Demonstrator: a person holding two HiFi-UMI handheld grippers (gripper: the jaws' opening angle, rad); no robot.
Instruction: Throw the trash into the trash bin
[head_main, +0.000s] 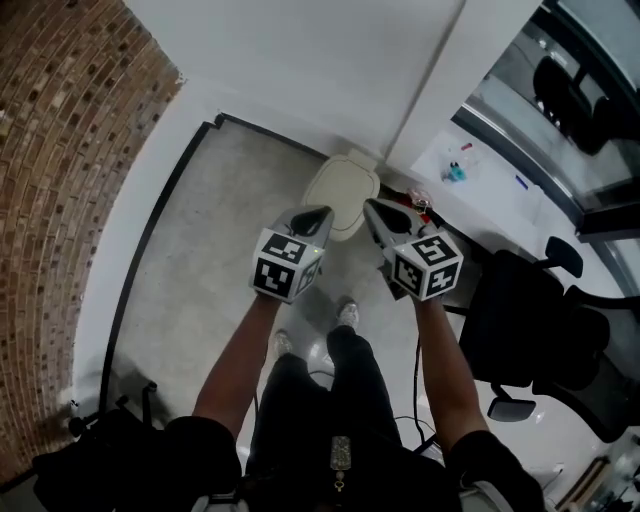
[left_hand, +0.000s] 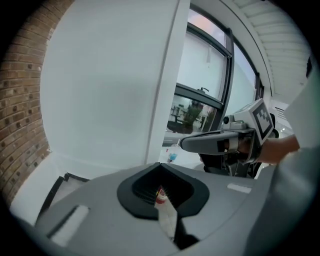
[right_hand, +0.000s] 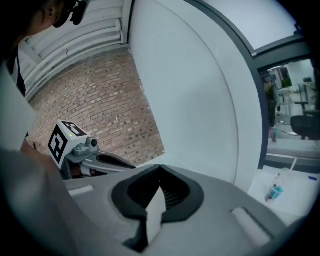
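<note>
The trash bin (head_main: 342, 192), with a cream lid, stands on the floor by the white wall, just past both grippers' tips in the head view. I hold both grippers raised side by side in front of me. My left gripper (head_main: 322, 212) is shut on a thin white wrapper with a red end (left_hand: 166, 212), which sticks up between its jaws. The right gripper (head_main: 370, 206) is shut on a plain white scrap (right_hand: 155, 212). Each gripper also shows in the other's view, the right gripper (left_hand: 186, 144) and the left gripper (right_hand: 129, 165). The bin shows in neither gripper view.
A black office chair (head_main: 530, 330) stands close on the right, beside a white desk (head_main: 500, 195) with a small blue cup (head_main: 455, 172). A brick wall (head_main: 60, 150) curves along the left. Dark gear and cables (head_main: 100, 435) lie lower left. My shoes (head_main: 347, 315) are below.
</note>
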